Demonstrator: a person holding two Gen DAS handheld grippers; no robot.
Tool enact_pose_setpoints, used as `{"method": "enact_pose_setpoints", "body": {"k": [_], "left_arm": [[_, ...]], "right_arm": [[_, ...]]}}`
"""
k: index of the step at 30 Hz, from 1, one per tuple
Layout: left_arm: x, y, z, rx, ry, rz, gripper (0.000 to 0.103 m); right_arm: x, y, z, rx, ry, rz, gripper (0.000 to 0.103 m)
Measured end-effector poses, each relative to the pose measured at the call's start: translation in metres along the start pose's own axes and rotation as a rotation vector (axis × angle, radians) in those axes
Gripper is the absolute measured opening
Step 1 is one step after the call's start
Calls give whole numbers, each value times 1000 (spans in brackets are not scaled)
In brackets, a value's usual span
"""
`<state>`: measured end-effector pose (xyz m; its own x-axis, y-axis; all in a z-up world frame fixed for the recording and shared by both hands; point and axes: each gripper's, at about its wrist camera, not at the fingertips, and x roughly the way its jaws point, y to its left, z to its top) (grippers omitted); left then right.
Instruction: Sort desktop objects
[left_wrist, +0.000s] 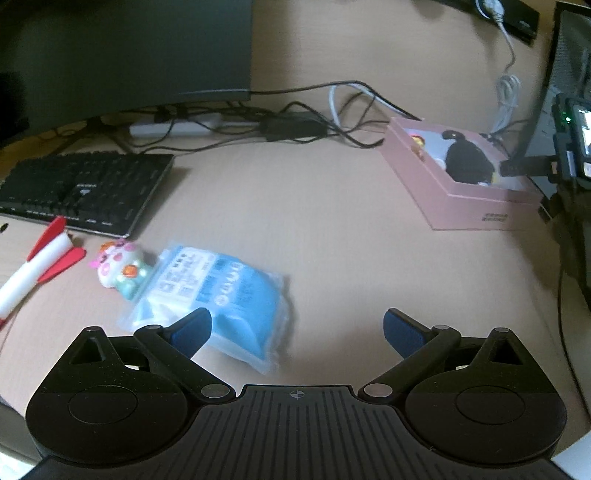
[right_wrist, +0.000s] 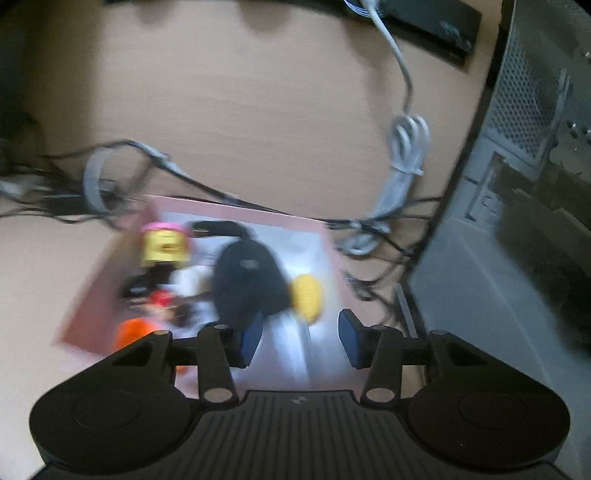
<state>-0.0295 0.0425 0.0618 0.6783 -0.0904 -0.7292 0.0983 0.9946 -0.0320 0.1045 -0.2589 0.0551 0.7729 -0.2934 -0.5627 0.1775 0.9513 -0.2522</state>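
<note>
Sorting state: pink box (right_wrist: 110, 295) holds several things; others lie loose on the desk (left_wrist: 295, 229).
Pink box: open-topped, on the right part of the desk in the left wrist view; near the computer case (right_wrist: 517, 221) at the far right.
Box contents: black computer mouse (right_wrist: 251, 284) in the middle, yellow rounded piece (right_wrist: 306, 299) just right of it, yellow-and-pink figure (right_wrist: 164, 245) at the far left corner, an orange piece (right_wrist: 129, 332) at the near left; red and white bits between are too blurred to tell.
Blue packet (left_wrist: 221, 295): flat on the desk, near left, printed face up.
Pastel toy figure (left_wrist: 120, 267): just beside the packet's far left corner; contact cannot be told.
Toy rocket (left_wrist: 33, 269): white body, red fins, lying at the left edge, apart from the figure.
Left tool (left_wrist: 297, 332): jaws spread wide, nothing between them; its left pad overlaps the near edge of the packet in view, touching or not cannot be told.
Right tool (right_wrist: 301, 339): over the near part of the box, jaws partly apart, gripping nothing; picture smeared.
Keyboard (left_wrist: 81, 188): black, far left, beyond the rocket.
Monitor (left_wrist: 125, 55): dark, behind the keyboard.
Cables (left_wrist: 314, 122): black and white tangle along the far side, behind the box.
</note>
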Motion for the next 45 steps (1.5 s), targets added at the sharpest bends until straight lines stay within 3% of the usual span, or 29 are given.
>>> {"method": "enact_pose_setpoints", "body": {"k": [4,8,10,11,12,15,19,23,27,30,31,32,33,36,41,45], "left_arm": [[2,15,3,-28,-3,22,102],[2,26,3,-51,-5,44,102],[2,32,2,-59,-7,64,102],[2,35,2,-61,-7,71,102],[0,38,1,-65,-7,78,102],[-6,52,-1,-79,-22,112,102],[-14,83,-1,-139,-44,222,102],[-24,123,1,-260,-77,337,102],[-31,150,3,-337,-85,382,102],[-30,152,2,-332,-82,374,102],[-28,151,0,-327,-81,368,102],[-26,149,-2,-324,-78,360,102],[-25,148,-5,-323,-74,353,102],[-11,137,-14,-313,-41,308,102],[10,114,-16,-275,-23,219,102],[35,102,-2,-251,-50,242,102]], "right_arm": [[11,-20,12,95,20,-40,45],[-1,-45,14,255,36,42,47],[-12,-45,11,282,36,113,58],[-21,-41,9,268,19,136,71],[-30,-32,6,247,-3,149,84],[-56,0,-2,190,-37,236,96],[-87,66,-12,45,-26,476,100],[-126,149,-26,-219,-85,709,101],[-146,219,-43,-424,-120,849,101],[-146,254,-54,-532,-126,859,97],[-144,259,-57,-548,-121,840,91],[-141,261,-58,-560,-109,822,75],[-138,258,-59,-562,-89,809,68],[-132,234,-53,-479,-46,777,64],[-120,171,-65,-364,20,600,63],[-120,126,-75,-287,60,500,66]]}}
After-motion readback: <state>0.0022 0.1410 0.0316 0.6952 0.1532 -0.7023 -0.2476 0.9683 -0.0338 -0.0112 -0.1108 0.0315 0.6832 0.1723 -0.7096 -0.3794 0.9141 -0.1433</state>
